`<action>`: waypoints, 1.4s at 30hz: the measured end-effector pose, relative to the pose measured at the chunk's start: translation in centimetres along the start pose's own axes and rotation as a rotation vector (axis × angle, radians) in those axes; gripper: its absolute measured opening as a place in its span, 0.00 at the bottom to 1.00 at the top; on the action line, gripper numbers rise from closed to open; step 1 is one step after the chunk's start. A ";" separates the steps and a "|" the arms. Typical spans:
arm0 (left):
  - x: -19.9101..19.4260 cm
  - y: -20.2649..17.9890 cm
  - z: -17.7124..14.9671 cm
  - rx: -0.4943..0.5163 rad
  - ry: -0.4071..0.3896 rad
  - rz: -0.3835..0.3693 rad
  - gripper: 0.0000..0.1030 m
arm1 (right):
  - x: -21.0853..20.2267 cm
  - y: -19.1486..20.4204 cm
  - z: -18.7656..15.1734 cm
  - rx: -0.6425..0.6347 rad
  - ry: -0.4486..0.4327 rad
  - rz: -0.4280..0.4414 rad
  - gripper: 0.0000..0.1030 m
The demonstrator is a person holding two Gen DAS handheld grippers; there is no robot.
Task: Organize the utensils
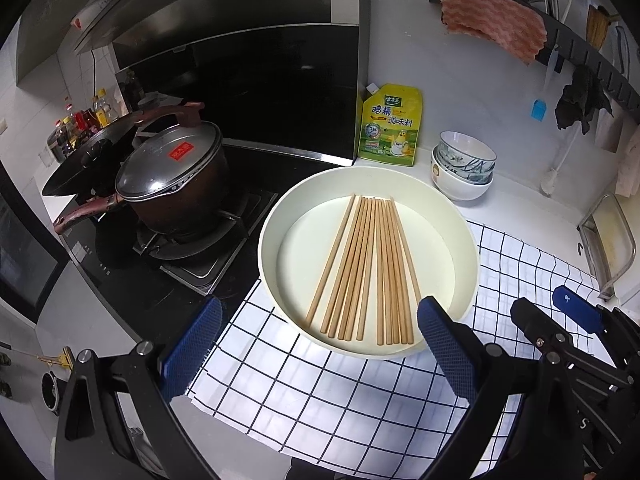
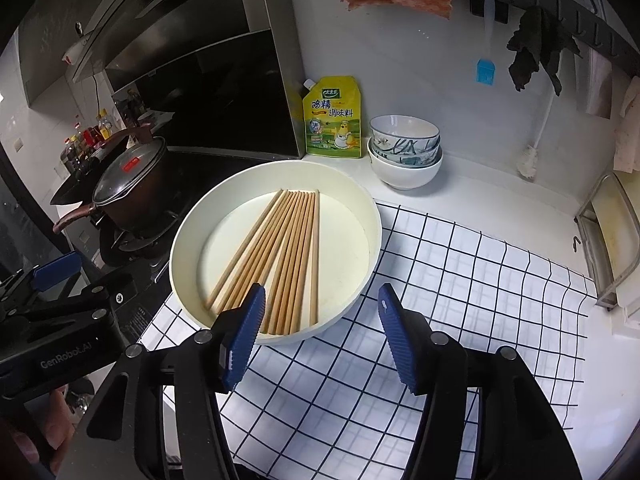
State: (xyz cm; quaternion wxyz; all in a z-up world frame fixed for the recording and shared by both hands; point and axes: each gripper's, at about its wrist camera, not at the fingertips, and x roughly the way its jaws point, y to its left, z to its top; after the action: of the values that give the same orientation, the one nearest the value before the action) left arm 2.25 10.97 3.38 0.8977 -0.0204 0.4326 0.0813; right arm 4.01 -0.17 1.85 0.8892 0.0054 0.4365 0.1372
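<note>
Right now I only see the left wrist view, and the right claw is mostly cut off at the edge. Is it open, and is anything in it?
Observer: The right claw is open, with its fingers wide apart and nothing between them.
Operator: What's in front of it?
Observer: In the right wrist view, one finger overlaps the near rim of the plate, by the near ends of the chopsticks. The other finger lines up with the checked cloth.
Operator: Can you see my left claw from there?
Observer: Only partly. The left claw shows at that view's left edge, with GenRobot.AI lettering on its black body.
</note>
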 end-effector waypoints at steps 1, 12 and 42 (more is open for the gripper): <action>0.0 0.0 0.0 -0.002 0.000 0.002 0.94 | 0.1 0.0 0.0 -0.001 0.001 0.000 0.56; 0.2 0.0 0.1 -0.003 0.012 -0.001 0.94 | 0.1 -0.1 0.1 -0.006 0.001 -0.002 0.56; 0.3 0.3 0.2 0.002 0.003 0.013 0.94 | 0.2 0.0 0.2 -0.011 0.002 -0.005 0.56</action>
State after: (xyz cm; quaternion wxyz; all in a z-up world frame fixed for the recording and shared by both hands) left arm 2.53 11.31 3.30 0.8964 -0.0169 0.4343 0.0868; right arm 4.34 -0.09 1.83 0.8890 -0.0006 0.4367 0.1375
